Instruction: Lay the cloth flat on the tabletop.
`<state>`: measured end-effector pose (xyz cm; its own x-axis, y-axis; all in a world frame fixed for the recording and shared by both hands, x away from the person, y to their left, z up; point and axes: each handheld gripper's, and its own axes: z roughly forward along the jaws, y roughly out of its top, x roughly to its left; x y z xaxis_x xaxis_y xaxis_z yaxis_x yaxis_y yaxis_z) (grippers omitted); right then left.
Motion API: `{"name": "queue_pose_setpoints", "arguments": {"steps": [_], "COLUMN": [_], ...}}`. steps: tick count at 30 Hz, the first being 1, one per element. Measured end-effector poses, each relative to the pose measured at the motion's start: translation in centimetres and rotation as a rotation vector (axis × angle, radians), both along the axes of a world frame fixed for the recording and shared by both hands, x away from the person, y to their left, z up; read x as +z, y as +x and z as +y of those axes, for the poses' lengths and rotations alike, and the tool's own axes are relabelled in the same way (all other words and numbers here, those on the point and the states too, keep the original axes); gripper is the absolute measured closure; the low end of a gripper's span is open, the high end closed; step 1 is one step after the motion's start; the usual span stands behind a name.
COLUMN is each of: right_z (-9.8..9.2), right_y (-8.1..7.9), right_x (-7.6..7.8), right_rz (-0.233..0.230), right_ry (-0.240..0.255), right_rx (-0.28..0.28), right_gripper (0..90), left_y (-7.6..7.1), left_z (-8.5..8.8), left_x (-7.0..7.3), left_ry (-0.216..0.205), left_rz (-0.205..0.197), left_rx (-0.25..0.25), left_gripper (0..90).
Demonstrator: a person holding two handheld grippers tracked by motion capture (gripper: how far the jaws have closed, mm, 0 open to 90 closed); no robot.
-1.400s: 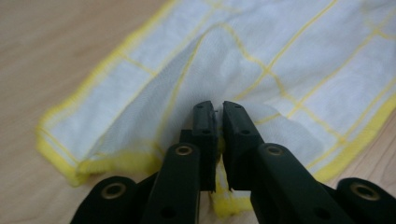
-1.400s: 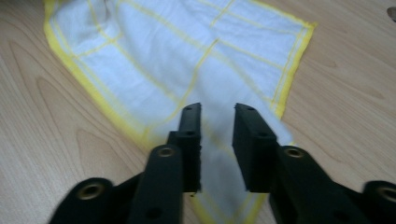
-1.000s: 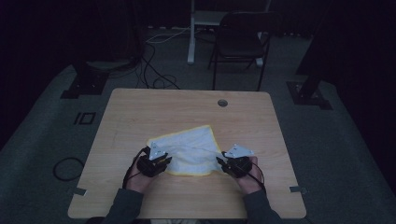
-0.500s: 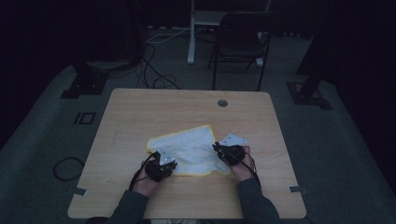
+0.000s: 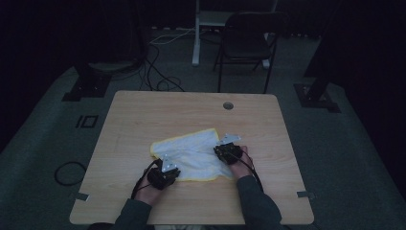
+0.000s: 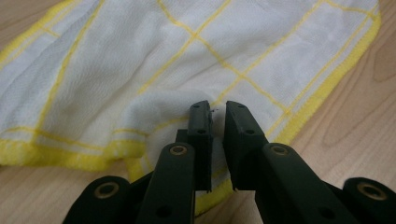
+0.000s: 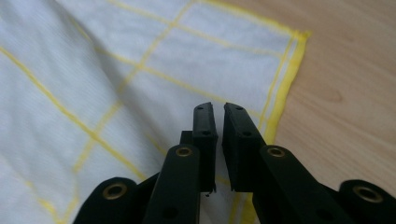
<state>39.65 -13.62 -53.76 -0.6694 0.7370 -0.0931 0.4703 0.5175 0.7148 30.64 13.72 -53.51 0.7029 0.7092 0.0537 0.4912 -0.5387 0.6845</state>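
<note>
Cloth on table, spread ahead of both tools. Left gripper pinches a raised fold at the near hem. Right gripper has just been closing, now nearly together over the cloth; whether fabric is caught, cannot tell. Confirm both bites before lifting evenly.

1. High view: very dim, murky, surroundings sunk in near-black; bench barely lit.
2. Gripper views: bright, evenly lit, soft shadows.
3. Near jaws slightly blurred.
</note>
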Motion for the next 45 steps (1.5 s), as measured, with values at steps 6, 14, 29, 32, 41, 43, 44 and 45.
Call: {"name": "queue_pose_setpoints", "arguments": {"steps": [6, 14, 29, 32, 41, 43, 44, 45], "right_z": [-0.5, -1.6, -3.4, -3.6, -3.9, -3.9, -3.9, -3.9], "right_y": [0.0, 0.1, 0.0, 0.0, -0.4, -0.6, -0.6, -0.9], "right_x": [-0.1, -0.2, -0.1, -0.1, 0.0, 0.2, 0.2, 0.4], "right_rz": [0.006, 0.009, 0.005, 0.003, 0.007, -0.006, -0.006, -0.011], "right_ry": [0.001, 0.007, -0.013, -0.016, -0.006, -0.003, -0.003, 0.01], "right_rx": [-0.011, -0.043, -0.115, -0.123, -0.145, -0.145, -0.145, -0.139], "right_gripper": [85.1, 85.1, 84.2, 84.0, 79.5, 73.0, 73.0, 71.0], "left_y": [-0.3, -0.8, -1.5, -1.8, -3.1, -3.1, -3.1, -3.1], "left_z": [0.3, 0.9, 1.5, 1.6, 1.5, 1.6, 1.6, 1.6], "left_x": [0.0, 0.0, 0.0, 0.0, 0.0, 0.0, 0.1, 0.1], "left_ry": [-0.007, -0.008, -0.011, -0.01, -0.018, -0.024, -0.025, -0.029], "left_rz": [0.007, 0.01, 0.015, 0.015, 0.026, 0.031, 0.03, 0.026], "left_rx": [0.005, 0.017, 0.034, 0.035, 0.024, 0.024, 0.024, 0.027], "left_gripper": [81.3, 81.1, 80.9, 80.9, 80.7, 79.3, 79.3, 77.6]}}
